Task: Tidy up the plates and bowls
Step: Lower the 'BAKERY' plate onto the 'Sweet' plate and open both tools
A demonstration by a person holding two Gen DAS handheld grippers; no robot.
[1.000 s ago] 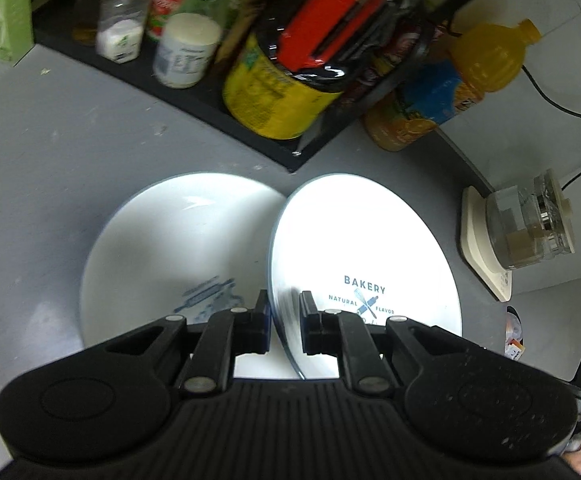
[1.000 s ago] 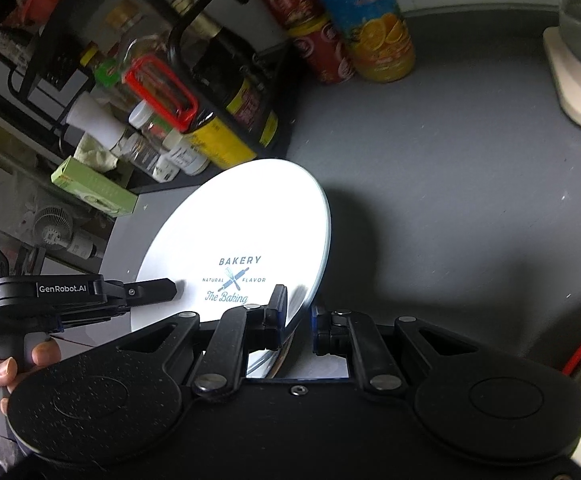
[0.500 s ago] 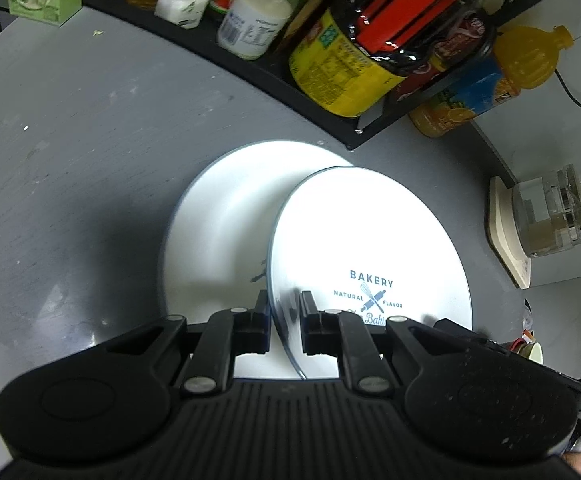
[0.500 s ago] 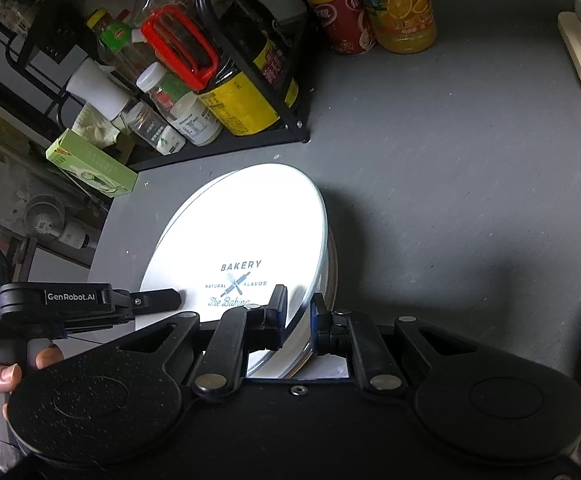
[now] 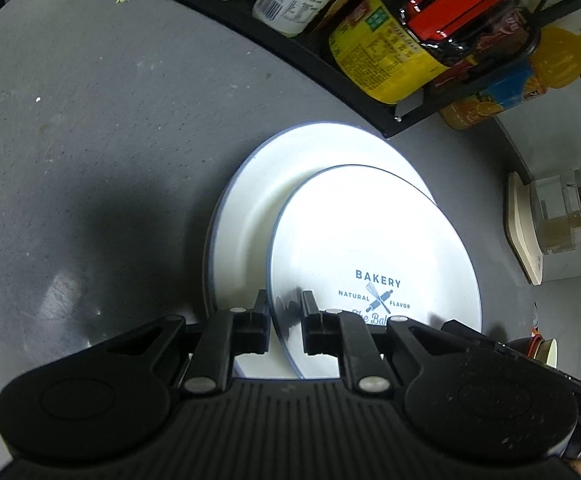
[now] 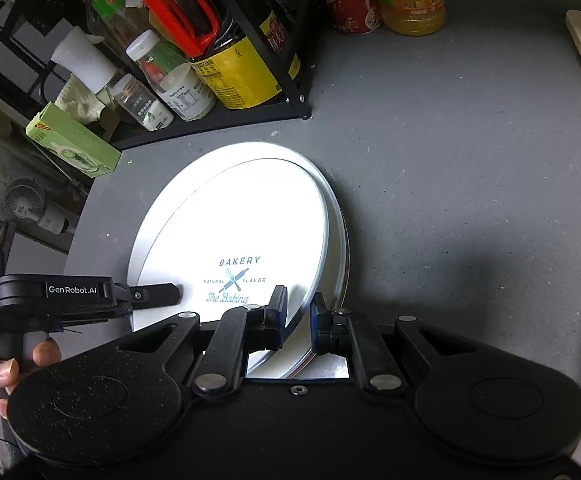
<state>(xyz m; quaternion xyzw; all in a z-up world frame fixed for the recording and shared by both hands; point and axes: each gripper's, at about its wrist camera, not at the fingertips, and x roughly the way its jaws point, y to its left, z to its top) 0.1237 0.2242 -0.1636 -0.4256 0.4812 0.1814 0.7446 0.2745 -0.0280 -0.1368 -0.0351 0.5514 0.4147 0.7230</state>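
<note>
A white plate printed "BAKERY" is held by both grippers just above a second white plate that lies on the grey counter. My left gripper is shut on the held plate's near rim. My right gripper is shut on the same plate at its right rim. The lower plate's edge shows just past the held one. The left gripper's body shows at the plate's left side in the right wrist view.
A black rack with bottles and jars stands behind the plates. An orange juice bottle and a red can stand by it. A glass jar on a cream base sits to the right. A green box lies left.
The held plate has moved left over the lying plate and come lower, now covering most of it. Both grippers stayed shut on its rim.
</note>
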